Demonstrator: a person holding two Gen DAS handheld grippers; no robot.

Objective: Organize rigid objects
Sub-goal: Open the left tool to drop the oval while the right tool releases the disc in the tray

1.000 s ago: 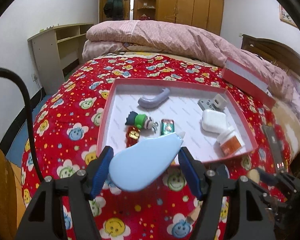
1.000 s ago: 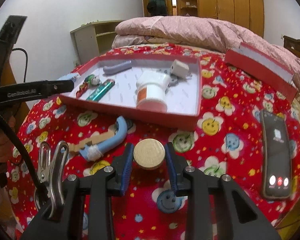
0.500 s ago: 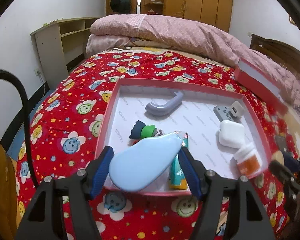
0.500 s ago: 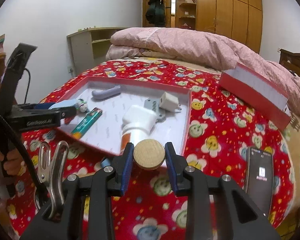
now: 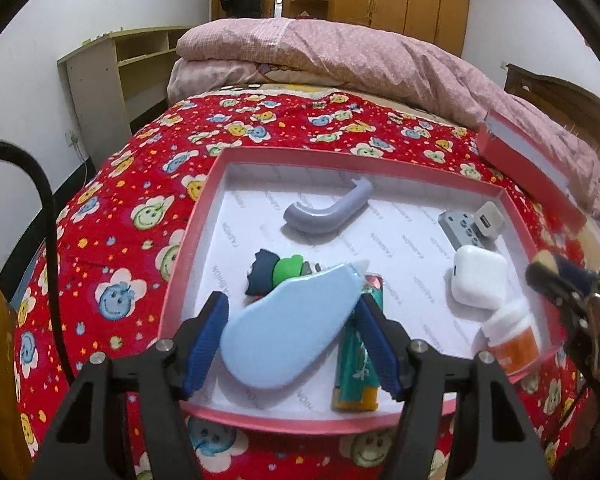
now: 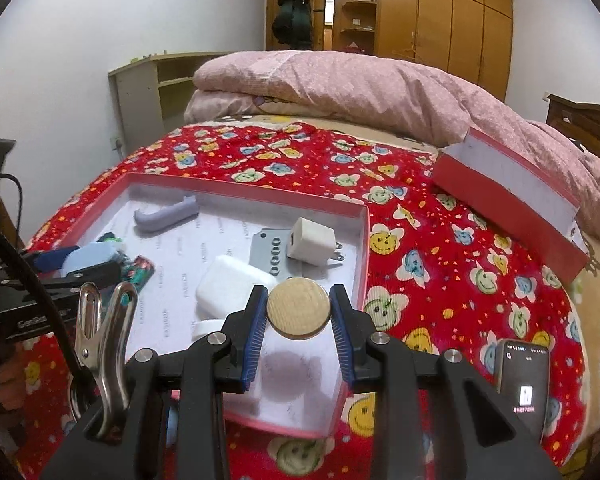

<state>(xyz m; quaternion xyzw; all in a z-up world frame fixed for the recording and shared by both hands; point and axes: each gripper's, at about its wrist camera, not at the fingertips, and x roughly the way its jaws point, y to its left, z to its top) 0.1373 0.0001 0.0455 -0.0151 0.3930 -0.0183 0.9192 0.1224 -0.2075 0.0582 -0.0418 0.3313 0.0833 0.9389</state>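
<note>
My left gripper (image 5: 292,344) is shut on a light blue teardrop-shaped object (image 5: 288,328) and holds it over the near left part of the red-rimmed box (image 5: 188,236). My right gripper (image 6: 299,324) is shut on a round wooden disc (image 6: 299,307) and holds it above the box's near right corner (image 6: 362,240). In the box lie a lavender hook (image 5: 328,210), a toy figure (image 5: 276,272), a lighter (image 5: 356,368), a white case (image 5: 478,278), a grey plate with a white plug (image 5: 488,220) and an orange-labelled jar (image 5: 512,340).
The box sits on a red smiley-patterned bedspread (image 5: 140,216). Its lid (image 6: 508,196) leans at the right by the pink quilt (image 6: 340,80). A phone (image 6: 522,384) lies at the near right. A shelf unit (image 5: 112,72) stands left of the bed.
Both grippers moved forward and up over the box with their objects. The right gripper went from the bedspread in front of the box to above its near right corner.
</note>
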